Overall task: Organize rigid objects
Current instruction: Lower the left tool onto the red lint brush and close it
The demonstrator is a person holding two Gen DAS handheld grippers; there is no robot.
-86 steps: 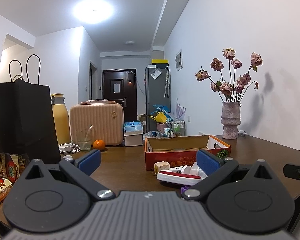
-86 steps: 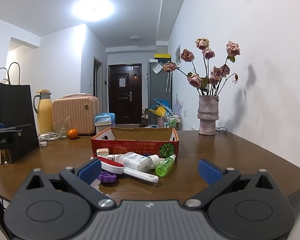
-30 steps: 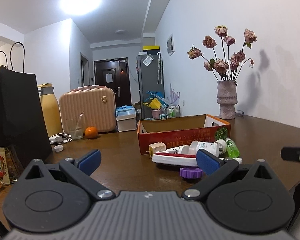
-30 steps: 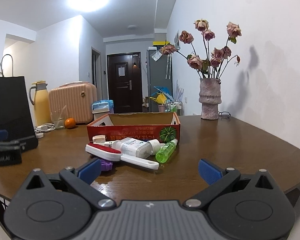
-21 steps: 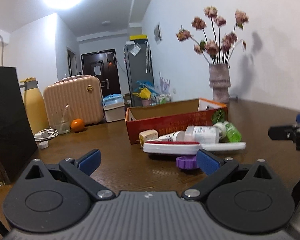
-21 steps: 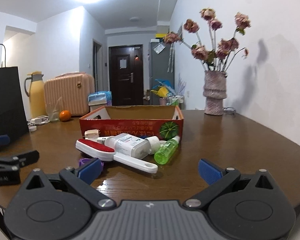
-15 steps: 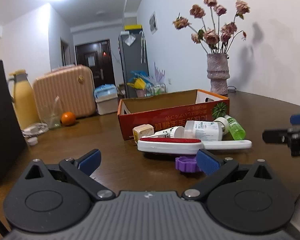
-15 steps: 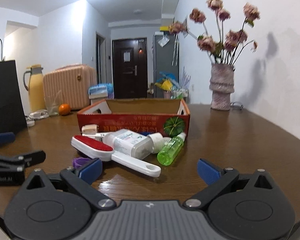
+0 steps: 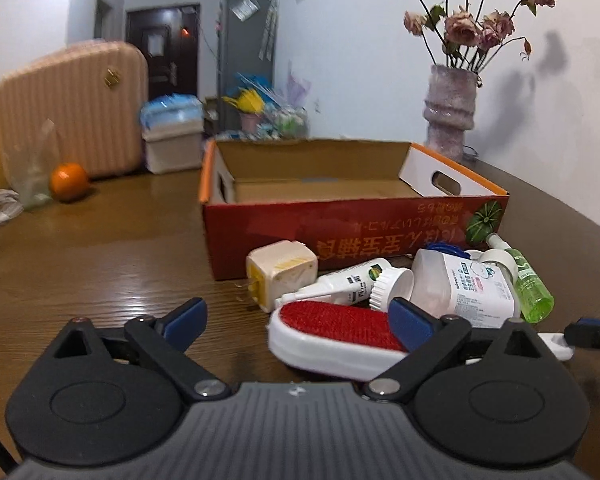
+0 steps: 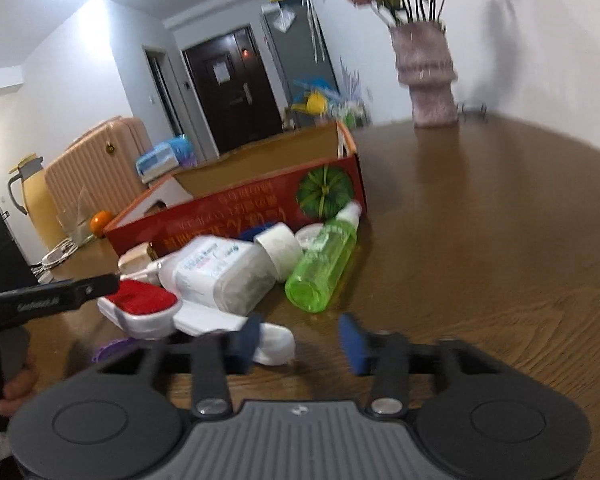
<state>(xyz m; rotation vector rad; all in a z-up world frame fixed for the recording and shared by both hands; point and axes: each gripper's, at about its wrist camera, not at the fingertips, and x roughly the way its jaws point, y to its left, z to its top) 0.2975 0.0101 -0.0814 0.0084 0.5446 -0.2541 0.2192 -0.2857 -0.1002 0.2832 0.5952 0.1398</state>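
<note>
An open red cardboard box (image 9: 340, 216) stands on the brown table (image 9: 99, 264); it also shows in the right wrist view (image 10: 235, 208). In front of it lie a red-and-white lint brush (image 9: 336, 332), a white bottle (image 9: 464, 284), a green spray bottle (image 9: 528, 284), a small tube (image 9: 340, 280) and a cream cube (image 9: 279, 272). My left gripper (image 9: 295, 320) is open, just before the brush head. My right gripper (image 10: 300, 340) is partly closed, empty, near the brush handle (image 10: 239, 328) and green bottle (image 10: 324, 264).
A vase of dried roses (image 9: 452, 116) stands behind the box to the right. A pink suitcase (image 9: 67, 112), an orange (image 9: 69, 176) and a glass stand at the back left. A purple cap (image 10: 107, 350) lies by the brush.
Both grippers have moved forward and down toward the pile. The right gripper's jaws have narrowed and it has tilted. The left gripper is now right at the brush.
</note>
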